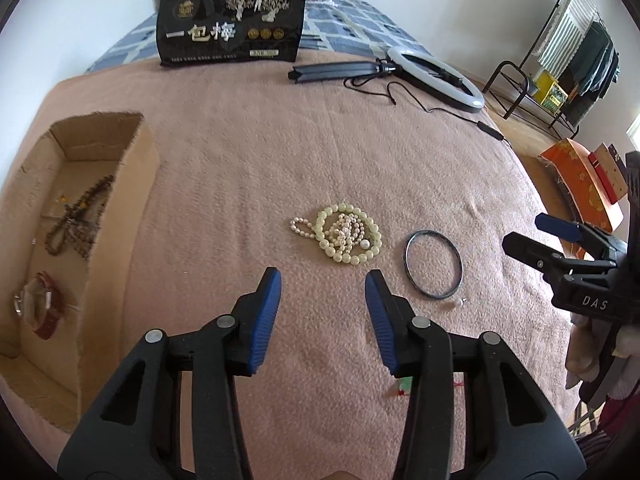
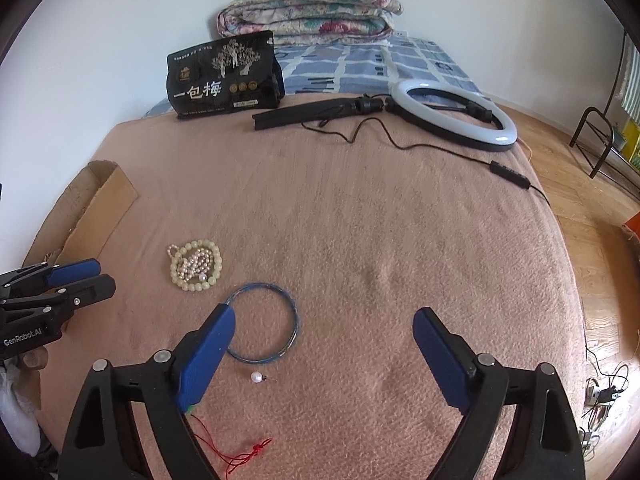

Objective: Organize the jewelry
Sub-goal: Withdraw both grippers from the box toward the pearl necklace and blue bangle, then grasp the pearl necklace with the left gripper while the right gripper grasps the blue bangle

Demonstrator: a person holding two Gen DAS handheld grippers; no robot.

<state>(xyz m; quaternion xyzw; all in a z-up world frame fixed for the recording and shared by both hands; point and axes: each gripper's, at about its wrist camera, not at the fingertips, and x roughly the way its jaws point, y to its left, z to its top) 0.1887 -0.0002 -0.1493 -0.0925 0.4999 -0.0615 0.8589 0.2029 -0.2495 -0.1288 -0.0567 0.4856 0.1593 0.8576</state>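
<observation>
A heap of pale bead and pearl strands (image 1: 342,236) (image 2: 196,265) lies on the pink blanket. Right of it rests a thin bluish bangle (image 1: 434,264) (image 2: 262,322), and a loose pearl earring (image 2: 257,377) (image 1: 460,301) sits just in front of the bangle. My left gripper (image 1: 323,280) is open, hovering short of the bead heap with nothing between its fingers. My right gripper (image 2: 324,320) is open wide; its left finger (image 2: 208,356) overlaps the bangle's near left edge. A red cord pendant (image 2: 248,454) lies close under the right gripper.
An open cardboard box (image 1: 132,184) at the left holds brown bead strings (image 1: 78,224) and a red-strap watch (image 1: 42,306). At the back lie a black snack bag (image 1: 232,20), a ring light (image 2: 454,114) with its cable, and a folded quilt (image 2: 310,8).
</observation>
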